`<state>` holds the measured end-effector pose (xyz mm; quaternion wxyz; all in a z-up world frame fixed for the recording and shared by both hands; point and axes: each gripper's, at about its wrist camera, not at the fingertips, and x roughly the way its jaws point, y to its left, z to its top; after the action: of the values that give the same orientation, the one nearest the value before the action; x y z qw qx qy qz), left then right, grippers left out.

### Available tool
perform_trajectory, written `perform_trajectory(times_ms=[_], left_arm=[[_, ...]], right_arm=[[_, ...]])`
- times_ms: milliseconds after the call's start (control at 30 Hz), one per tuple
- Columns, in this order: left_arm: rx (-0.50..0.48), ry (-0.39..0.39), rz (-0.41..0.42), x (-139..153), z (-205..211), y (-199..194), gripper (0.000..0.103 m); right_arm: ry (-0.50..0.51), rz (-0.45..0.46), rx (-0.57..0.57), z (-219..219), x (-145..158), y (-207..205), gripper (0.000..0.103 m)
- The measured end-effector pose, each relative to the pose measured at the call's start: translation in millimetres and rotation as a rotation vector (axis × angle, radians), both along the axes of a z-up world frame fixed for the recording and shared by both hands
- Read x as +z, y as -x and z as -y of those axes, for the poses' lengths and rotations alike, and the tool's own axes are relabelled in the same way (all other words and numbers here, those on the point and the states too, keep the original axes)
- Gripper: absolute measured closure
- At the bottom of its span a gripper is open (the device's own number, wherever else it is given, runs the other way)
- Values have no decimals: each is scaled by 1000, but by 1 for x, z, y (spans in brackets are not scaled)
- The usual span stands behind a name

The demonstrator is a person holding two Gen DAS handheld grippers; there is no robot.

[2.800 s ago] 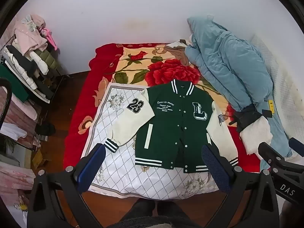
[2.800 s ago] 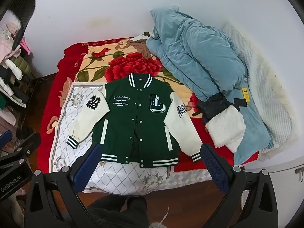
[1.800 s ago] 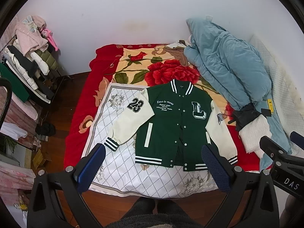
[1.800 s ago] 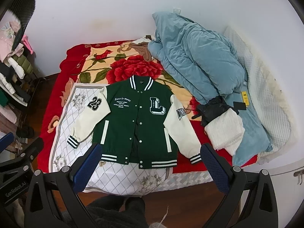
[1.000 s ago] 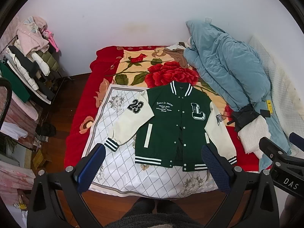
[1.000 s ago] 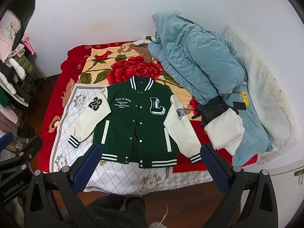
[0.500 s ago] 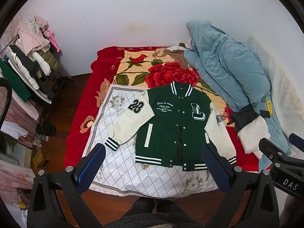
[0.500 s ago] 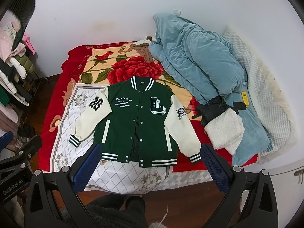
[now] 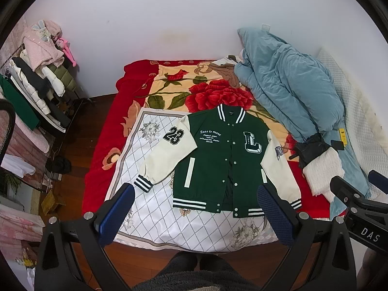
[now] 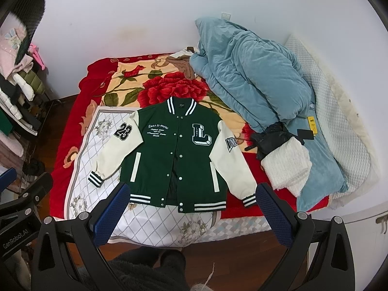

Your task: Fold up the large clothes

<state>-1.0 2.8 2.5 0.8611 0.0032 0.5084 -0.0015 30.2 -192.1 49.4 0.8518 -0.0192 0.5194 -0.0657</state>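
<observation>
Both my grippers hang spread wide and empty above the bed's near edge.

My left gripper and right gripper hold nothing. Beyond them the green jacket lies flat, front up, cream sleeves angled outward, on a white quilted sheet over the red rose blanket. A blue duvet is heaped along the bed's right side, a white knit bundle just beside the right cuff. A clothes rack stands left.

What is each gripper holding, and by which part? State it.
Nothing is held. The left gripper and right gripper are both open, above the jacket lying flat on the bed.
</observation>
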Motion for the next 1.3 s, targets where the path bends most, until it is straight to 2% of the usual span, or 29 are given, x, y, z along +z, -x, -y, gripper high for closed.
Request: perform_trajectory(times_ms=[467, 567, 600, 633, 733, 867, 933, 1067, 1200, 1233, 1267, 1300], left_arm=[[-4, 4, 4, 7, 2, -5, 0], [24, -19, 5, -12, -4, -29, 0], [34, -24, -2, -16, 1, -33, 0], [52, -37, -13, -31, -3, -44, 0], [115, -103, -34, -88, -22, -75, 0], [169, -205, -110, -192, -48, -111, 0], [181, -245, -156, -247, -59, -121, 0], [211, -321, -259, -349, -75, -132, 0], [242, -354, -304, -409, -88, -127, 0], [245, -364, -319, -421, -90, -125, 0], [245, -362, -331, -433, -92, -126, 0], [247, -358, -349, -446, -93, -125, 0]], right_arm=[[-5, 2, -7, 1, 4, 3, 0], [-18, 1, -38, 6, -6, -2, 0], [-30, -5, -52, 8, -17, -5, 0], [-48, -17, -67, 13, -31, -11, 0], [-103, -96, -140, 27, -96, -34, 0], [-199, -223, -218, 40, -222, -64, 0], [-270, -308, -252, 39, -298, -76, 1], [-393, -451, -292, 22, -456, -94, 9], [-423, -563, -345, 2, -593, -107, 14], [-420, -588, -354, -3, -617, -110, 17], [-443, -610, -363, -7, -642, -111, 33], [-484, -619, -367, -10, -659, -110, 43]])
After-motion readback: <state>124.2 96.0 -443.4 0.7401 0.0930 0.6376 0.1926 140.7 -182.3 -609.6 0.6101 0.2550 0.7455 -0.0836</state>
